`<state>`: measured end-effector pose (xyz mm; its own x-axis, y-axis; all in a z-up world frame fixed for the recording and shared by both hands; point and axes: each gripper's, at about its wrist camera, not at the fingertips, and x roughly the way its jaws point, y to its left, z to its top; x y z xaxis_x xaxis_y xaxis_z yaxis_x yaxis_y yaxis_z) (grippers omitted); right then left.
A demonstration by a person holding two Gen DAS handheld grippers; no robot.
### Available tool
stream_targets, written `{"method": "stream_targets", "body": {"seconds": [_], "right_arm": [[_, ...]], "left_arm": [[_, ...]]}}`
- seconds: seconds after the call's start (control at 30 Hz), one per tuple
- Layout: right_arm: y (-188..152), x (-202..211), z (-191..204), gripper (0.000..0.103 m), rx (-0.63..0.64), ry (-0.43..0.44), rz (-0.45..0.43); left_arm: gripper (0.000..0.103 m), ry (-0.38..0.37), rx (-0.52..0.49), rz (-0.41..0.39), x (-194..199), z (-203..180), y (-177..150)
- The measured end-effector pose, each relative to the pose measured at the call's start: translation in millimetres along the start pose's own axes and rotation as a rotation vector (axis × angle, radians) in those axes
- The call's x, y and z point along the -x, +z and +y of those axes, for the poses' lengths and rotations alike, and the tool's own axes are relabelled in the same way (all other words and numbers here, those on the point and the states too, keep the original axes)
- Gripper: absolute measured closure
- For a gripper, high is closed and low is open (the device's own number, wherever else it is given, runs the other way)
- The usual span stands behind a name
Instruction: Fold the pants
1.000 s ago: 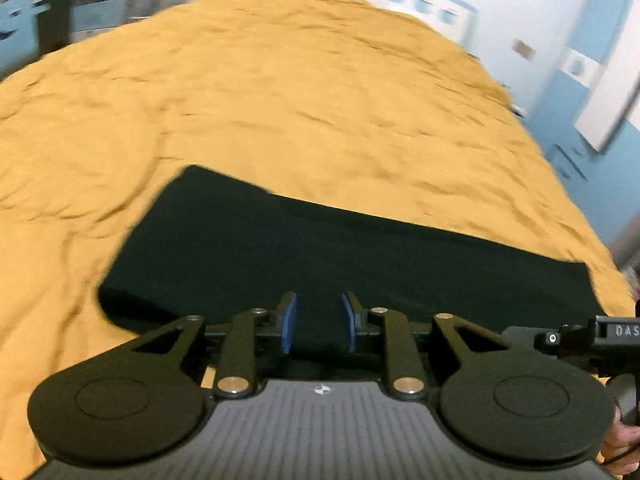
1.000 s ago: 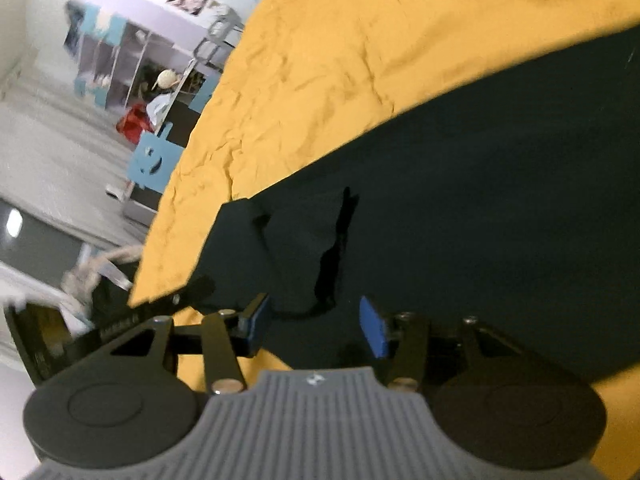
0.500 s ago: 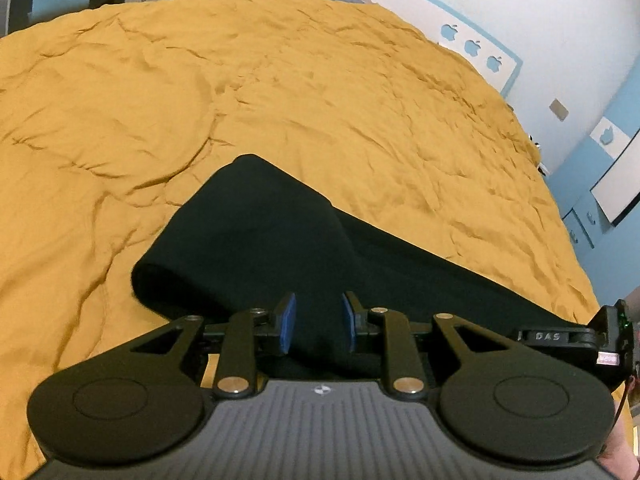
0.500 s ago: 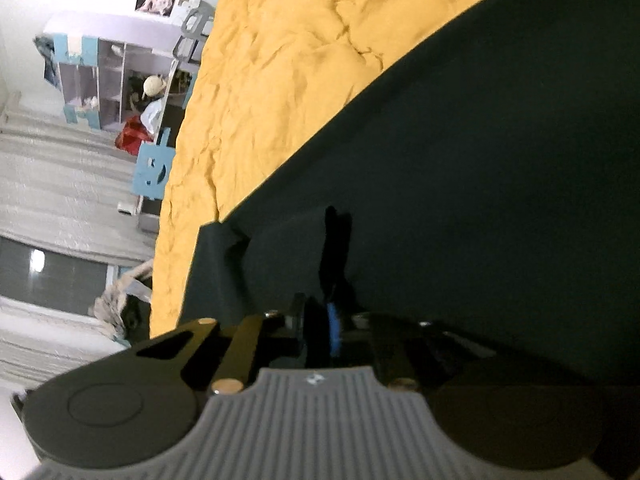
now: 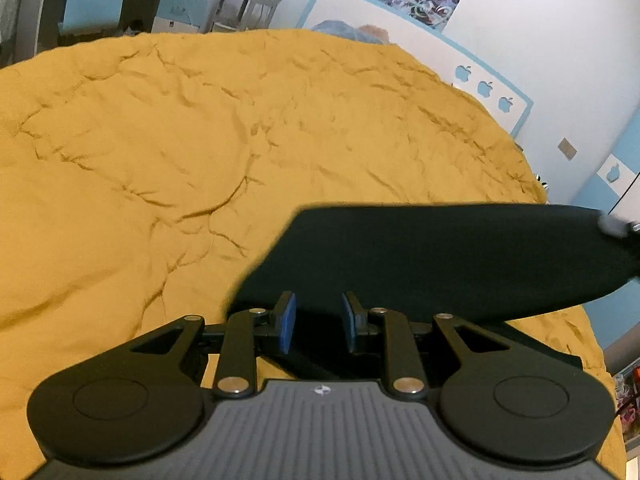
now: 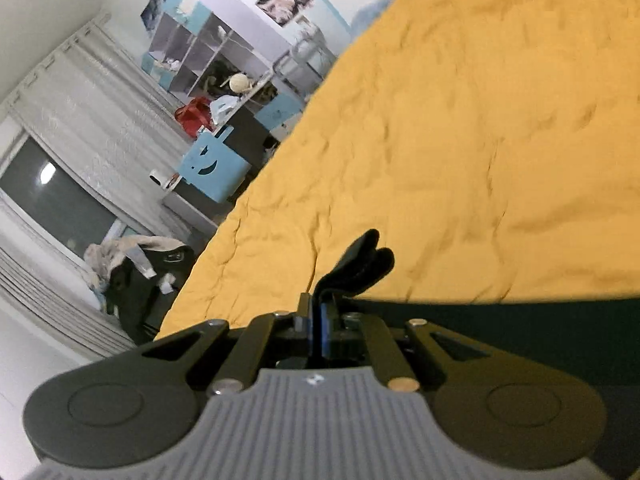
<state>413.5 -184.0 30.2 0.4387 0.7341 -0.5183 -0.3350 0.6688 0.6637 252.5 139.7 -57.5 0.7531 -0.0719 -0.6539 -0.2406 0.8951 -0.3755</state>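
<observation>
Currently, left wrist view: left gripper closed partway, blue pads parted by a narrow gap filled with dark cloth, apparently clamped on the near edge of the pants. Pants lifted clear of the yellow bedspread, stretched as a flat dark panel toward the right edge of frame, where a blurred black shape, probably the other tool, meets the far end. Judged step: carrying one end over to lay it on the rest. Advisable to keep both ends level and taut, move both hands together, and lower the edge squarely onto its match before letting go; slack in the middle likely to leave a crease. No legible writing; only apple shapes on the headboard panel and posters on the wall.

Right wrist view: right gripper fully closed, pads pressed together on a pinch of the pants, a small tuft of cloth sticking up beyond the tips. Remainder of the garment running off to the right, low across the frame above the bedspread. Grip looks shallow; a deeper bite would be safer against slipping under tension. Blue chair back with a cut-out smiling face; no readable lettering, image blurred.
</observation>
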Motion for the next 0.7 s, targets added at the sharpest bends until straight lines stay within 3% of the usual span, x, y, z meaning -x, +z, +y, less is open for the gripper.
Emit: {"method": "stream_targets", "body": {"seconds": [0.2, 0.37, 0.53, 0.7], "right_arm": [[31, 85, -31, 0.103, 0.019, -0.091, -0.066], [29, 128, -112, 0.103, -0.096, -0.2, -0.053], [0, 135, -210, 0.103, -0.291, -0.312, -0.044], [-14, 123, -244, 0.103, -0.334, -0.316, -0.046]], "left_arm": [[0.078, -0.013, -0.041, -0.01, -6, -9, 3], [0.085, -0.022, -0.08, 0.033, -26, -23, 1], [0.085, -0.008, -0.133, 0.082, -48, -41, -7], [0.085, 0.013, -0.169, 0.125, -66, -55, -14]]}}
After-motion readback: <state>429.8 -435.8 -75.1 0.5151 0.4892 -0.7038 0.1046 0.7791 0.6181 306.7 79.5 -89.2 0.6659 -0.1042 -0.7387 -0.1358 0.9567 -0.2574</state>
